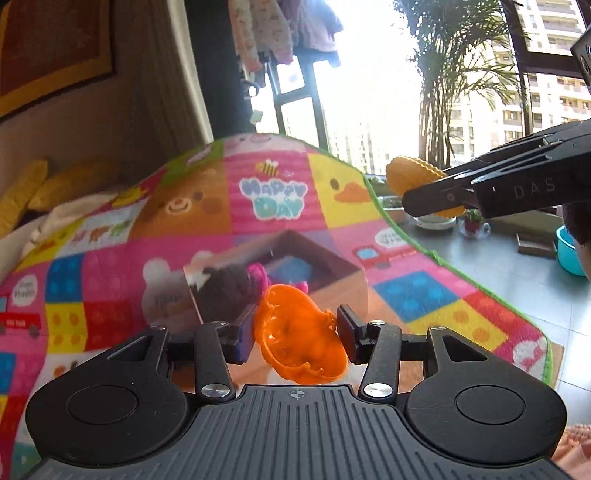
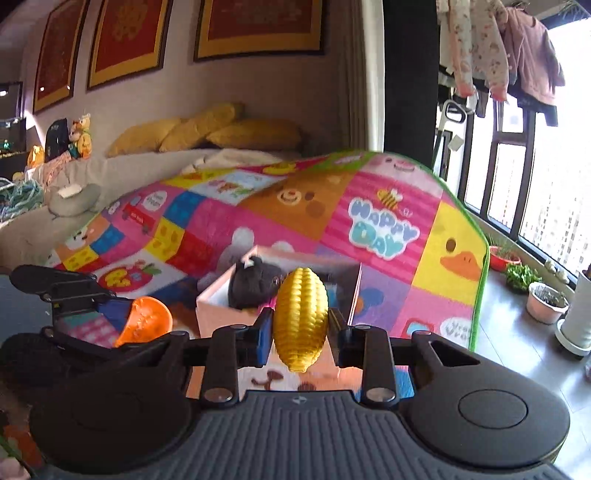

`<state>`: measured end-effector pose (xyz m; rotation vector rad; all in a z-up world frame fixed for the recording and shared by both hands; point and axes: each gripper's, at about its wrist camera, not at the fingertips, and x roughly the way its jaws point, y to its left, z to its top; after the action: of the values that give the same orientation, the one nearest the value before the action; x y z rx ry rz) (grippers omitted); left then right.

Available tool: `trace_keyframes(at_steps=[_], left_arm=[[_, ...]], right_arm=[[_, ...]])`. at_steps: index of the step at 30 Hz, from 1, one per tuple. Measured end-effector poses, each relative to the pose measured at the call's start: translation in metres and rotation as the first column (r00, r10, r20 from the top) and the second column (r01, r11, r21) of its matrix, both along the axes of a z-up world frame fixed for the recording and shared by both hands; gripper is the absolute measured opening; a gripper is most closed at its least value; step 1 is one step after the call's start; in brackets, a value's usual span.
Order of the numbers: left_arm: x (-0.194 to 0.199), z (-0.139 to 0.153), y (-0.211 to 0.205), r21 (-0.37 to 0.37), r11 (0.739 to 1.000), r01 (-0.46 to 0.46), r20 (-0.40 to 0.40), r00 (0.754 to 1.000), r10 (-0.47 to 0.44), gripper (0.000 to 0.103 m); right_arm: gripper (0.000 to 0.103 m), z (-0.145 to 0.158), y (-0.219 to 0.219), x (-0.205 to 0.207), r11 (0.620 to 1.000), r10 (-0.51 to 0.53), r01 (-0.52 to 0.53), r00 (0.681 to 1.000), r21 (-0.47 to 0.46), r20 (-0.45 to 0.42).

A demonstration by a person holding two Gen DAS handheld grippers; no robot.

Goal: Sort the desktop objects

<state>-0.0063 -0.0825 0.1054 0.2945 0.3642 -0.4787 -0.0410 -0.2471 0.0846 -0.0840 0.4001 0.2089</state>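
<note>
Patchwork play mat (image 2: 369, 206) covering the floor of a sunlit living room. Cardboard box (image 2: 221, 299) lying ahead of and below both tools, already holding a dark plush toy (image 2: 251, 282). Left gripper (image 1: 295, 334) clamping an orange plastic piece (image 1: 299, 339). Right gripper (image 2: 300, 325) pinching a yellow toy corn (image 2: 300, 317), long axis upright, directly before the box; appearing nearer.

Bright daylight pours through dark-framed windows (image 2: 517, 177), with high-rise blocks outside. Clothes (image 2: 495, 48) hang above them. Potted plants (image 2: 546, 301) line the grey floor (image 1: 509, 273). Red framed pictures (image 2: 258, 26) hang on the beige wall above a sofa with yellow cushions (image 2: 221, 129).
</note>
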Motion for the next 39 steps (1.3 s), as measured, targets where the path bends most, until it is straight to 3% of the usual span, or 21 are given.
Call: trace_keyframes(at_steps=[3, 6, 8, 10, 11, 13, 16, 20, 23, 26, 28, 32, 34, 37, 39], left_arm=[[0.036, 0.013, -0.018, -0.016, 1.000, 0.006, 0.027, 1.000, -0.005, 0.051], [0.082, 0.017, -0.032, -0.045, 0.999, 0.016, 0.025, 1.000, -0.015, 0.051], [0.115, 0.015, -0.038, -0.084, 0.996, 0.028, -0.013, 0.999, -0.029, 0.051], [0.147, 0.008, -0.038, -0.142, 0.989, 0.050, -0.099, 0.993, -0.064, 0.054], [0.159, 0.004, -0.035, -0.172, 0.984, 0.046, -0.140, 0.988, -0.071, 0.058], [0.172, 0.000, -0.020, -0.219, 0.976, 0.012, -0.182, 0.982, -0.052, 0.078], [0.174, -0.003, 0.015, -0.240, 0.967, -0.081, -0.166, 0.985, 0.041, 0.094], [0.170, -0.010, 0.064, -0.225, 0.953, -0.203, -0.148, 0.974, 0.173, 0.096], [0.174, -0.024, 0.098, -0.204, 0.930, -0.306, -0.139, 0.949, 0.282, 0.098], [0.179, -0.047, 0.128, -0.166, 0.899, -0.406, -0.197, 0.907, 0.373, 0.098], [0.170, -0.061, 0.146, -0.146, 0.890, -0.433, -0.240, 0.888, 0.393, 0.098], [0.136, -0.074, 0.156, -0.121, 0.895, -0.428, -0.278, 0.881, 0.384, 0.100], [0.116, -0.079, 0.158, -0.127, 0.900, -0.418, -0.286, 0.884, 0.370, 0.101], [0.101, -0.085, 0.167, -0.175, 0.886, -0.430, -0.275, 0.885, 0.375, 0.102], [0.100, -0.090, 0.174, -0.213, 0.866, -0.452, -0.286, 0.877, 0.387, 0.102]], right_arm=[[0.030, 0.023, -0.009, 0.026, 0.999, -0.004, 0.003, 1.000, 0.032, 0.027], [0.030, 0.031, -0.020, 0.061, 0.997, -0.020, 0.020, 1.000, 0.077, -0.002], [0.030, 0.029, -0.027, 0.083, 0.994, -0.033, 0.036, 0.999, 0.099, -0.025], [0.030, 0.022, -0.034, 0.104, 0.992, -0.055, 0.060, 0.997, 0.114, -0.045], [0.030, 0.018, -0.037, 0.115, 0.989, -0.061, 0.069, 0.996, 0.132, -0.064], [0.030, 0.009, -0.044, 0.134, 0.981, -0.042, 0.063, 0.992, 0.183, -0.118], [0.031, -0.008, -0.045, 0.157, 0.969, 0.037, 0.012, 0.980, 0.246, -0.194], [0.035, -0.023, -0.033, 0.179, 0.974, 0.034, 0.019, 0.974, 0.227, -0.224], [0.034, -0.029, -0.025, 0.191, 0.977, 0.027, 0.026, 0.969, 0.209, -0.247], [0.034, -0.032, -0.011, 0.199, 0.983, 0.024, 0.025, 0.964, 0.182, -0.265], [0.034, -0.030, 0.005, 0.204, 0.987, 0.044, 0.000, 0.960, 0.158, -0.276], [0.036, -0.015, 0.066, 0.219, 0.992, 0.123, -0.114, 0.952, 0.049, -0.280], [0.036, -0.010, 0.103, 0.238, 0.984, 0.176, -0.178, 0.925, 0.024, -0.336], [0.036, -0.017, 0.158, 0.277, 0.973, 0.208, -0.230, 0.855, 0.011, -0.474], [0.036, -0.030, 0.194, 0.300, 0.968, 0.164, -0.236, 0.848, -0.083, -0.504]])
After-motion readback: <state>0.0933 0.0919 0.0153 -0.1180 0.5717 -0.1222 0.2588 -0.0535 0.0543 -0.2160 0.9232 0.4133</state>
